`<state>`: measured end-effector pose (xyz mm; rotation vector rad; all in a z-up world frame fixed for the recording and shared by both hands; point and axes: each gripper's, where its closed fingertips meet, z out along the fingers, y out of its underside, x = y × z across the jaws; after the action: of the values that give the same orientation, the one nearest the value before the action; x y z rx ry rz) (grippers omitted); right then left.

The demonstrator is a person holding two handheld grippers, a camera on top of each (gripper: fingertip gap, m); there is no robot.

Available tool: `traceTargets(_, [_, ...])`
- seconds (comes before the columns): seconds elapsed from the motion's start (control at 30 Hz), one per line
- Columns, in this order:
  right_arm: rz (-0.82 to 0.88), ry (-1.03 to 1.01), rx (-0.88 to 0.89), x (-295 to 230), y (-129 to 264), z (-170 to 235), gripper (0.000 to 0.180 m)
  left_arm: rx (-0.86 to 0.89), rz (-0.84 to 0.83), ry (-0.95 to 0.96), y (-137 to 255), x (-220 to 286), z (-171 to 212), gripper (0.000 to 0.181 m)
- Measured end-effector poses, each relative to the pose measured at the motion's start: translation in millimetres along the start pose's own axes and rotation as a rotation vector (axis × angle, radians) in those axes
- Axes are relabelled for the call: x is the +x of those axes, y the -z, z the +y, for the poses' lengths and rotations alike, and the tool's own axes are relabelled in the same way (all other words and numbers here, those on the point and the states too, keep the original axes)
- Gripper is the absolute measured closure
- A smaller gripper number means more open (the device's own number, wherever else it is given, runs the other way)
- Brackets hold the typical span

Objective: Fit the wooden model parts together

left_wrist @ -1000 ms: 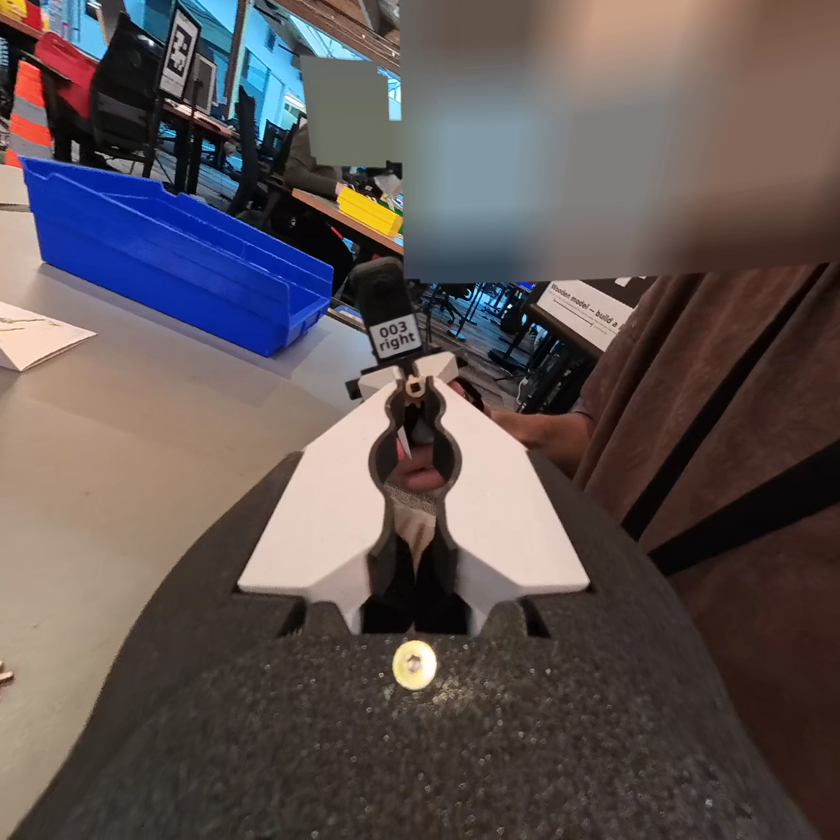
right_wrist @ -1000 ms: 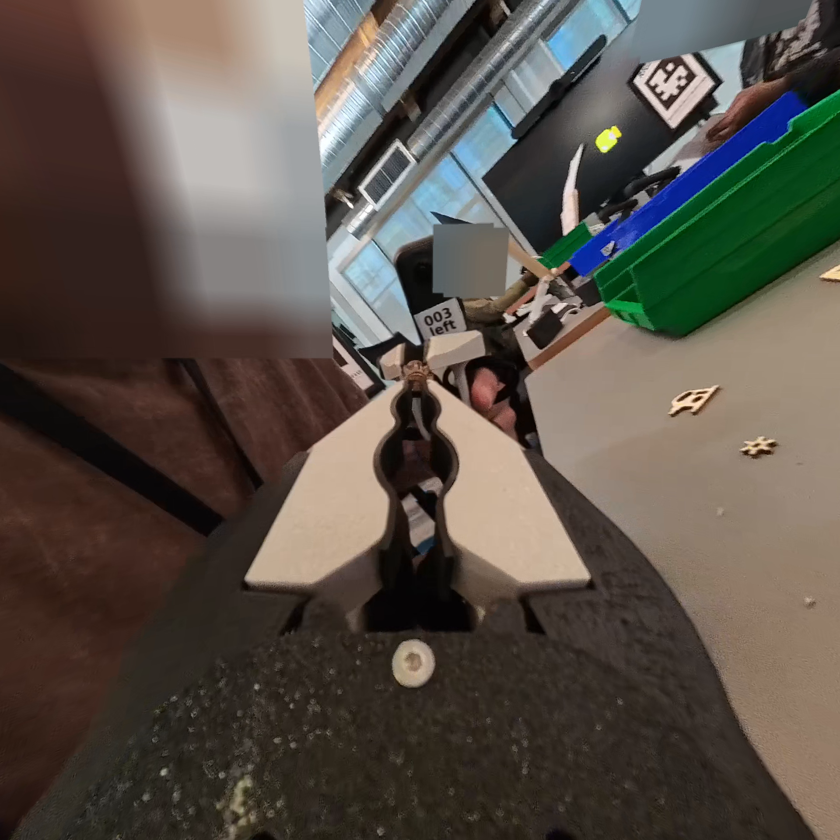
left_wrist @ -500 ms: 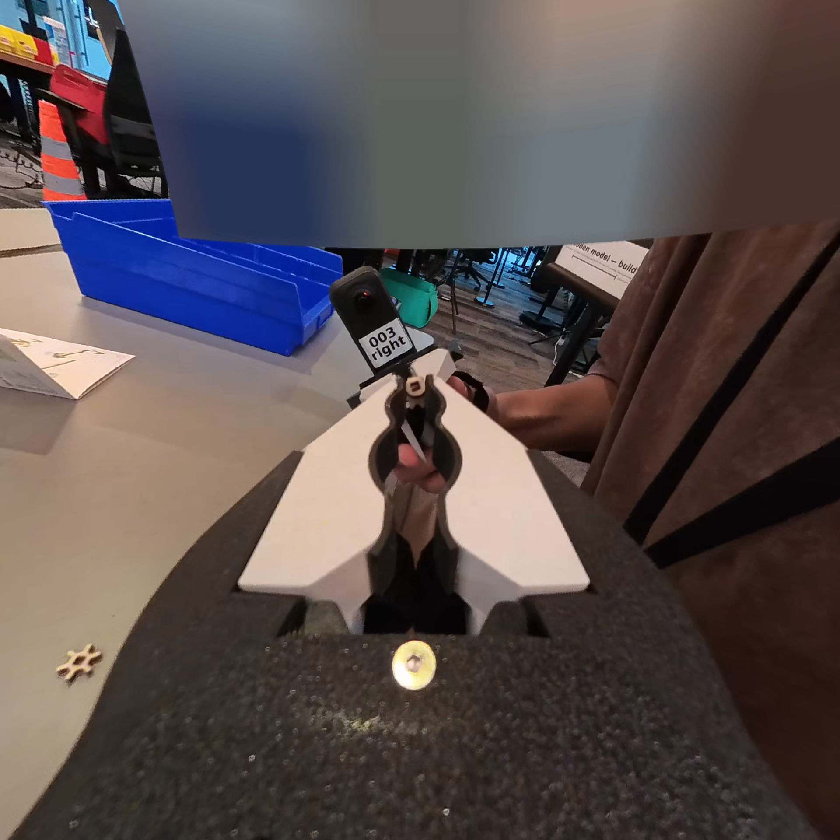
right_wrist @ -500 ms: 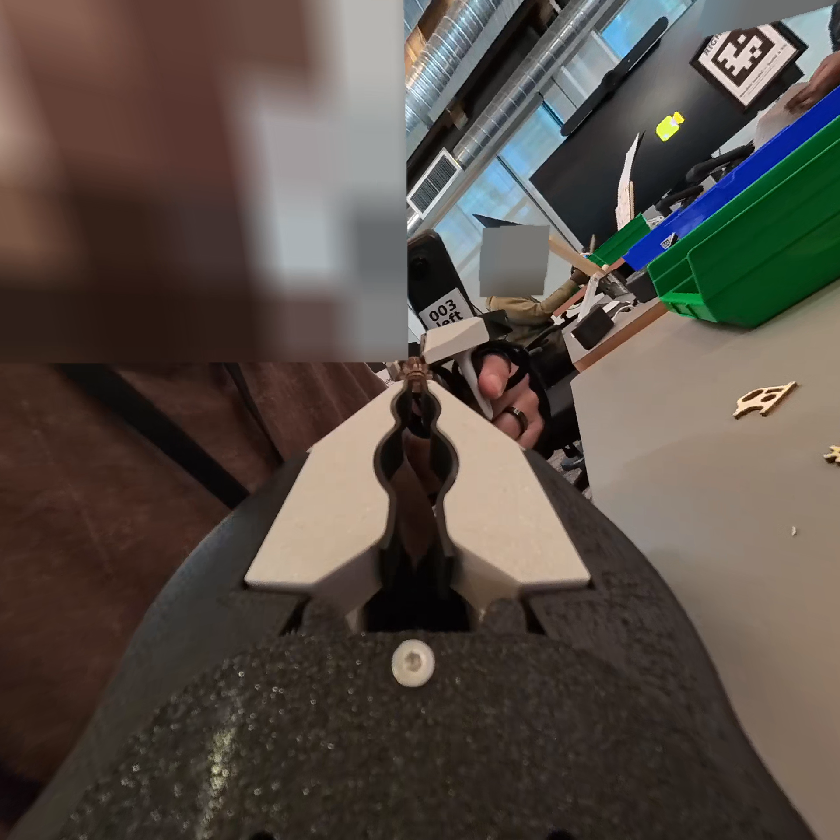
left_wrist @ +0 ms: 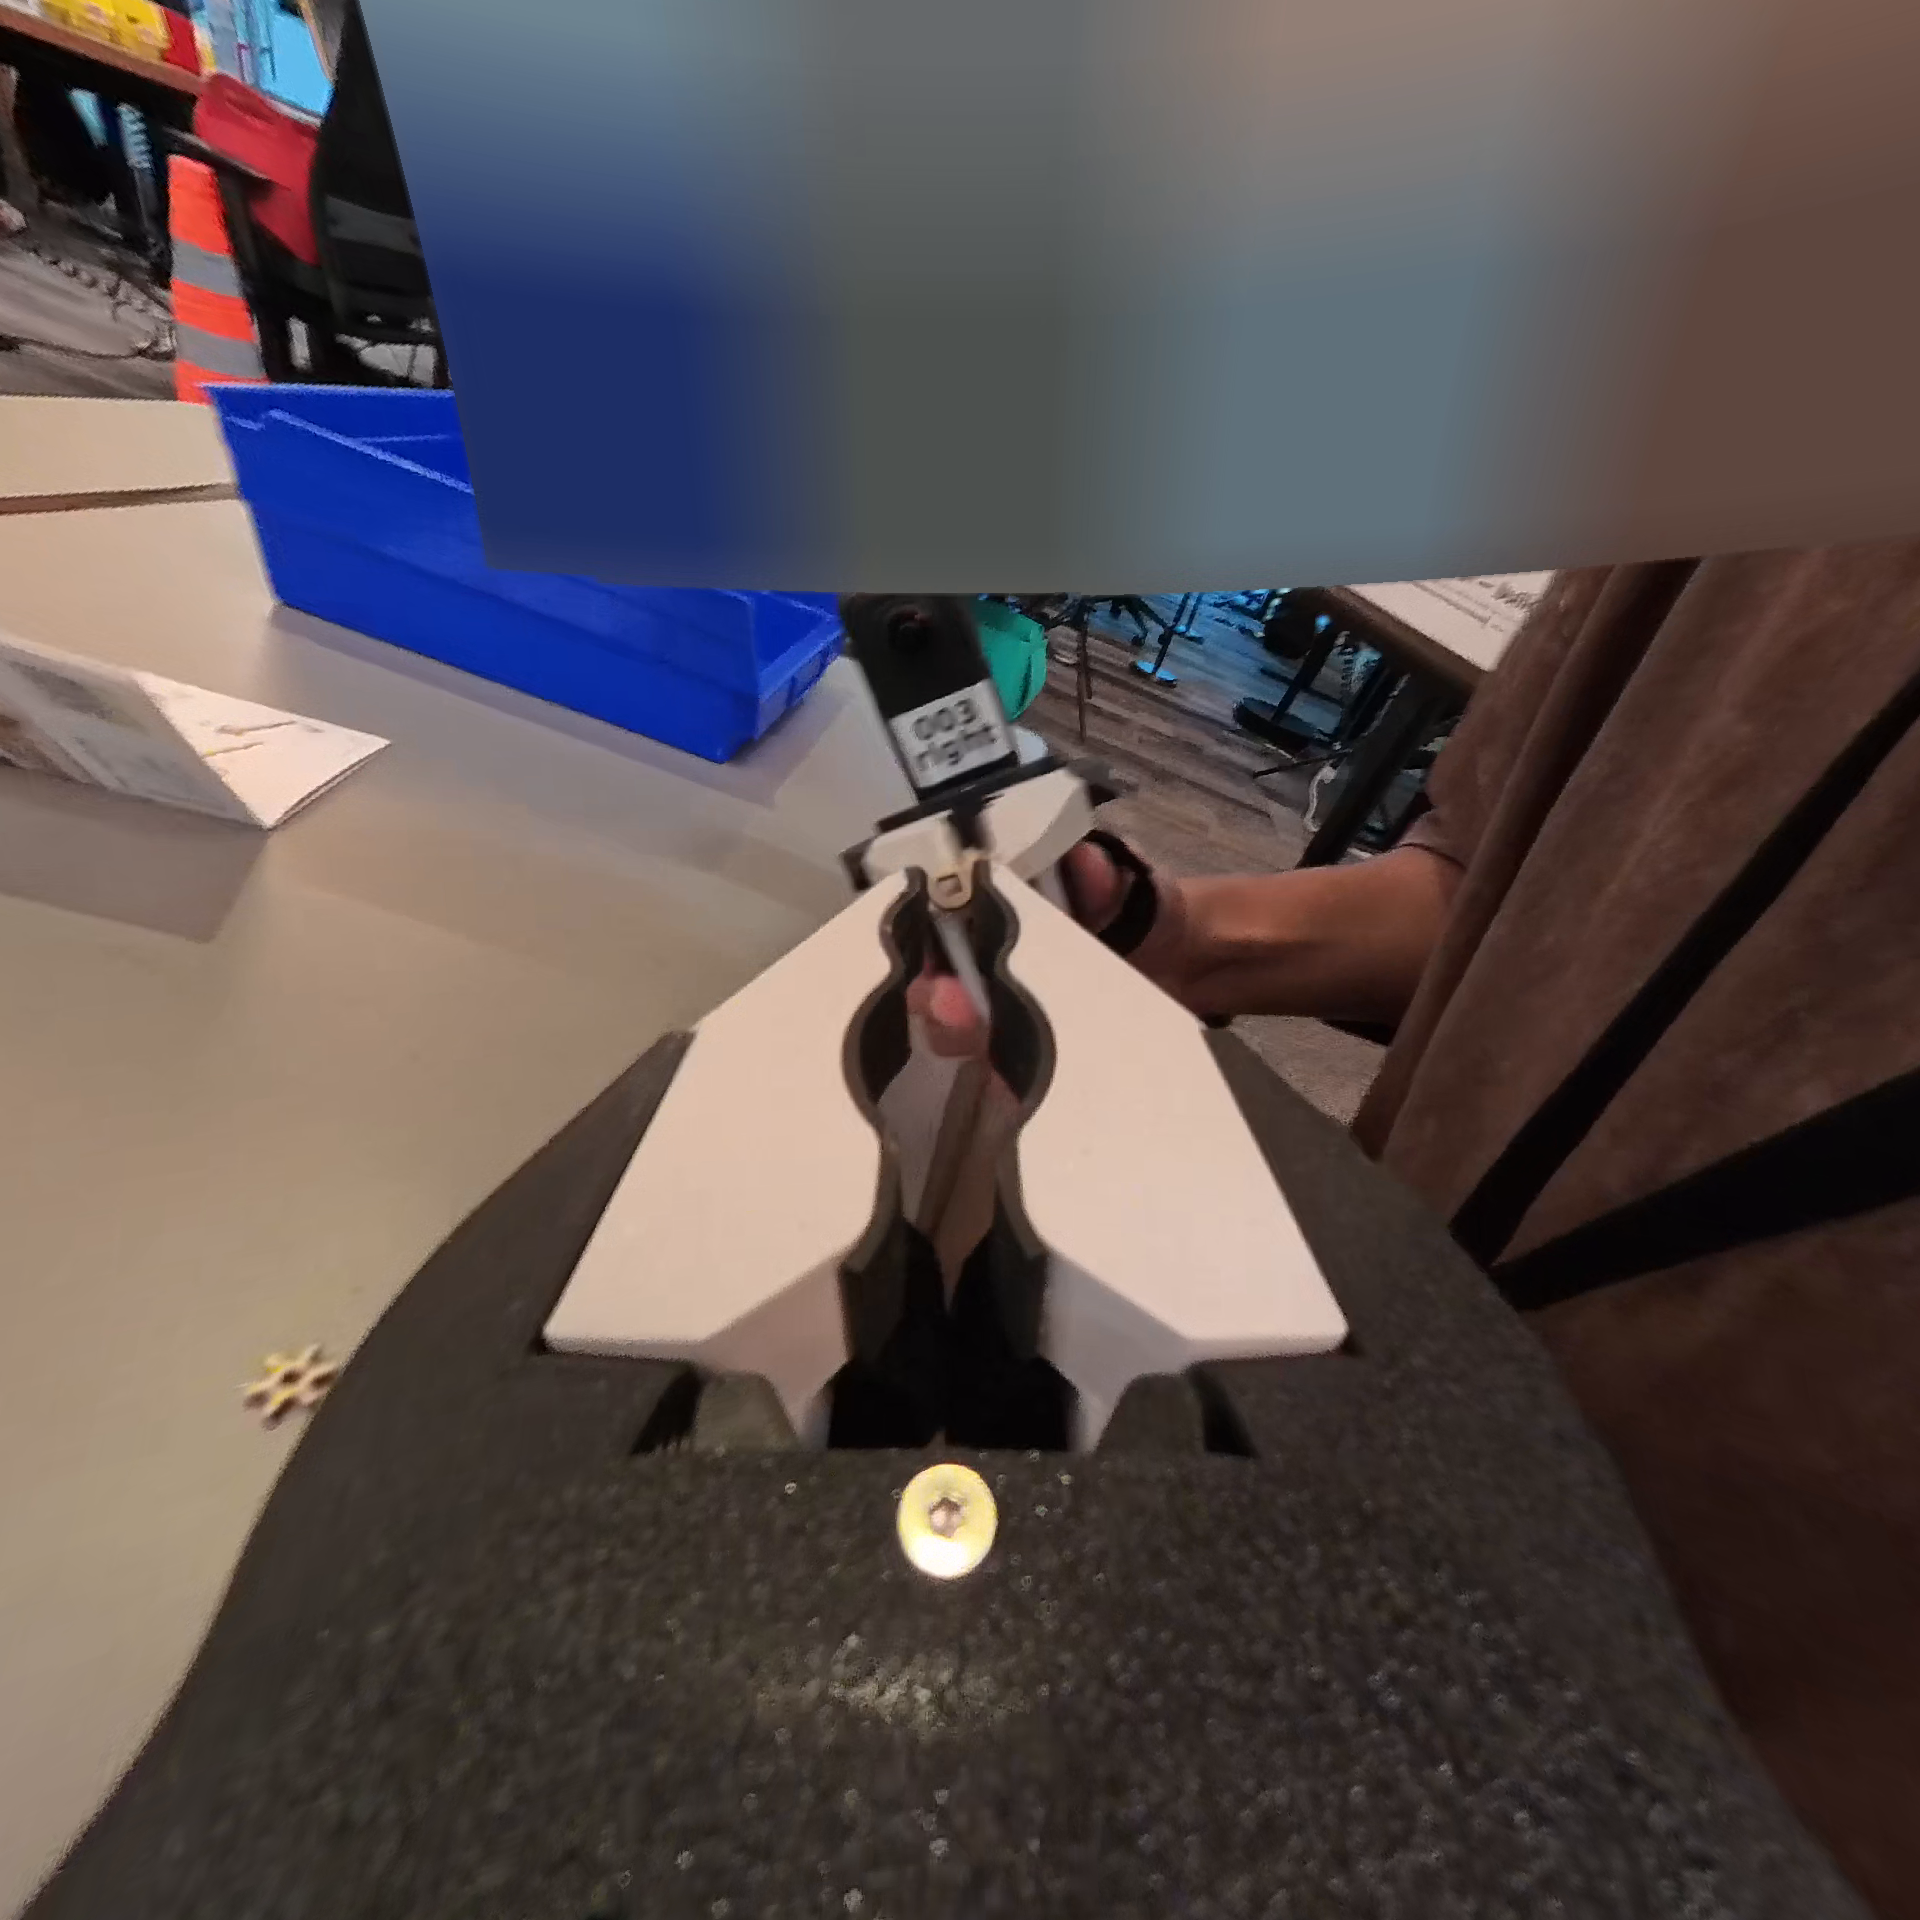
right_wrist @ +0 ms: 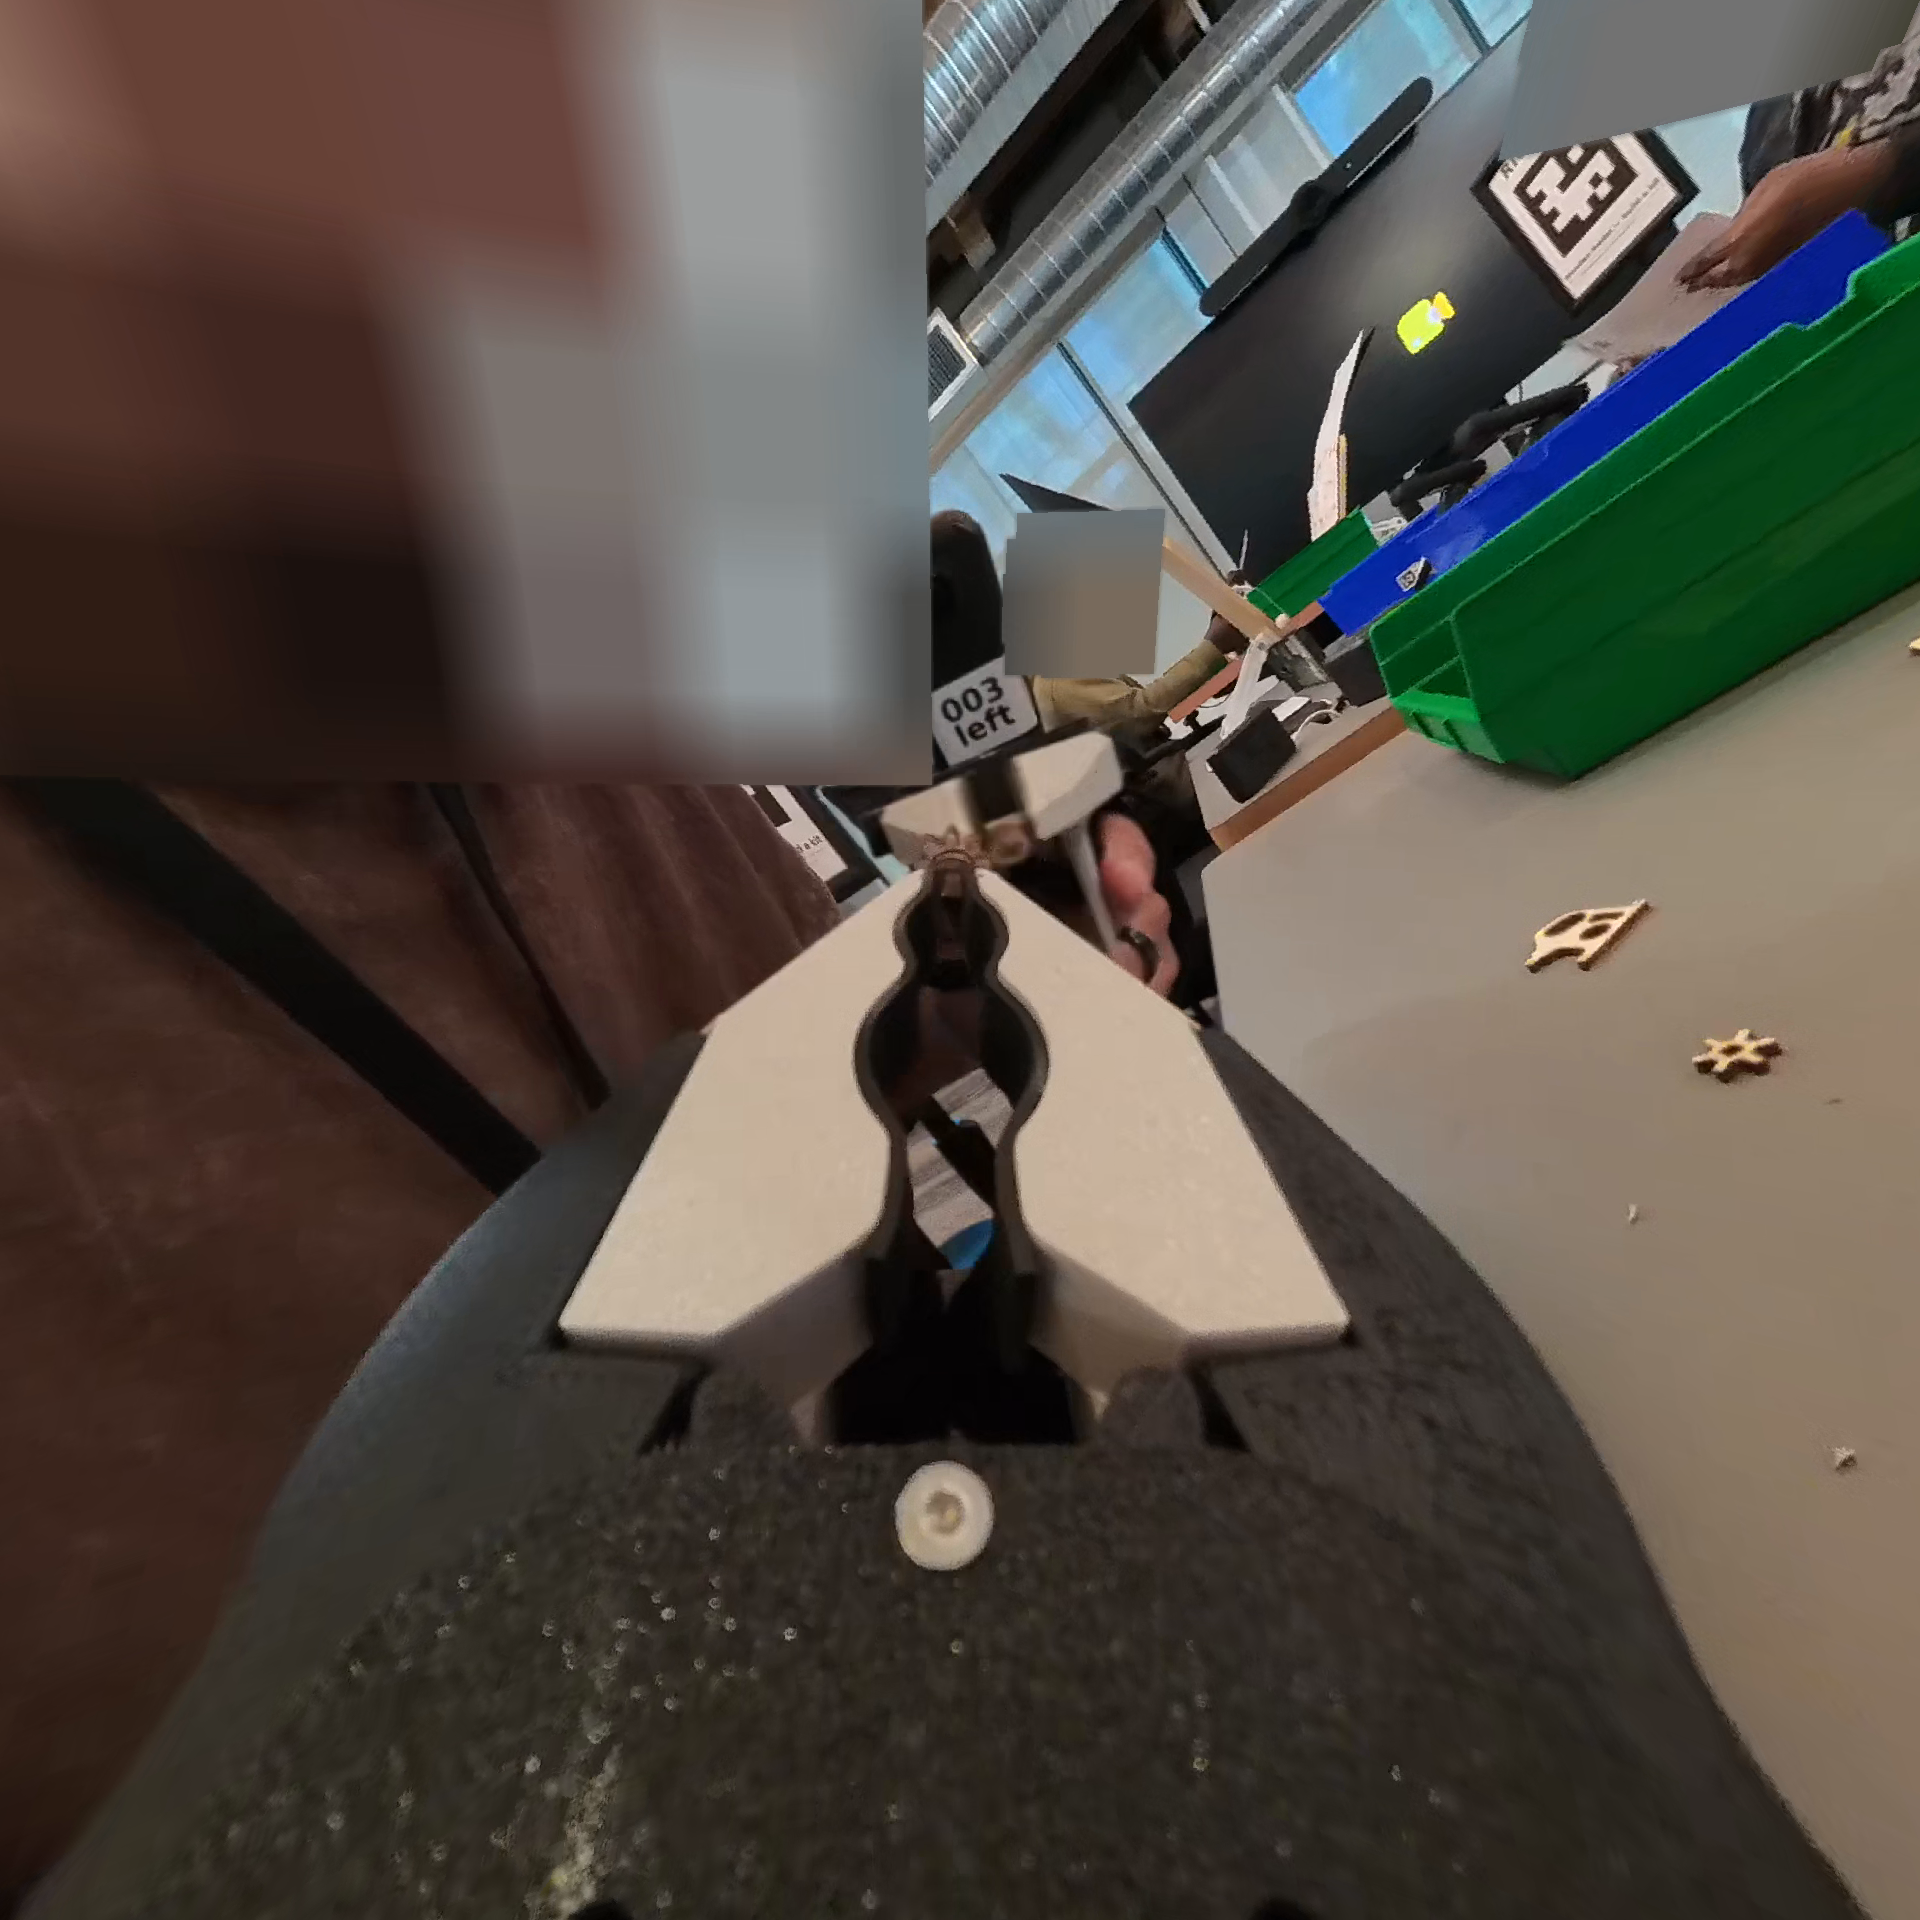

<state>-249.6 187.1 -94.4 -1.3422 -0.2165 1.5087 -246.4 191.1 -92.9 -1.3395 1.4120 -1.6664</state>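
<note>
My left gripper (left_wrist: 951, 883) is shut on a small tan wooden part (left_wrist: 952, 889) pinched at its tips. My right gripper (right_wrist: 951, 883) is shut on a small brown toothed wooden part (right_wrist: 950, 858). The two grippers meet tip to tip in the air beside the table's edge, in front of a person's brown garment. The right gripper also shows in the left wrist view (left_wrist: 971, 831), and the left gripper in the right wrist view (right_wrist: 987, 821). How the two parts sit against each other is too small to tell.
On the grey table (right_wrist: 1558, 1195) lie a loose wooden gear (right_wrist: 1735, 1055) and a rounded cut-out piece (right_wrist: 1584, 935). Another gear (left_wrist: 289, 1382), a folded leaflet (left_wrist: 177, 738) and a blue bin (left_wrist: 520, 592) show in the left wrist view. A green bin (right_wrist: 1662, 613) stands at the back. Only a small space, under 4 cm, lies between the two pairs of fingers. The loose wooden gear (right_wrist: 1735, 1055) is about 20 centimetres from both grippers' fingertips. Look for it in the left wrist view (left_wrist: 313, 1355) too.
Both grippers stay shut and tip to tip. The pair has swung and tilted, so the table and bins shift in both views; a gear has come into the left wrist view.
</note>
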Motion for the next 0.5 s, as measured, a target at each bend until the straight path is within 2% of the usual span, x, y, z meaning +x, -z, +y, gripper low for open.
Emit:
traceTargets(0.1, [0.012,0.017,0.011,-1,2,-3,0.177,-0.079,-0.099,-0.014,6,-25,14,0.175])
traceTargets(0.23, [0.013,-0.005,0.029,0,4,-6,0.177,-0.377,-0.291,-0.108,15,-67,66,0.175])
traceTargets(0.37, [0.037,-0.035,0.061,4,7,-11,0.177,-0.512,-0.344,-0.146,14,-79,100,0.175])
traceTargets(0.5, [0.135,-0.146,0.095,21,13,-13,0.177,-0.629,-0.427,-0.330,18,-94,120,0.175])
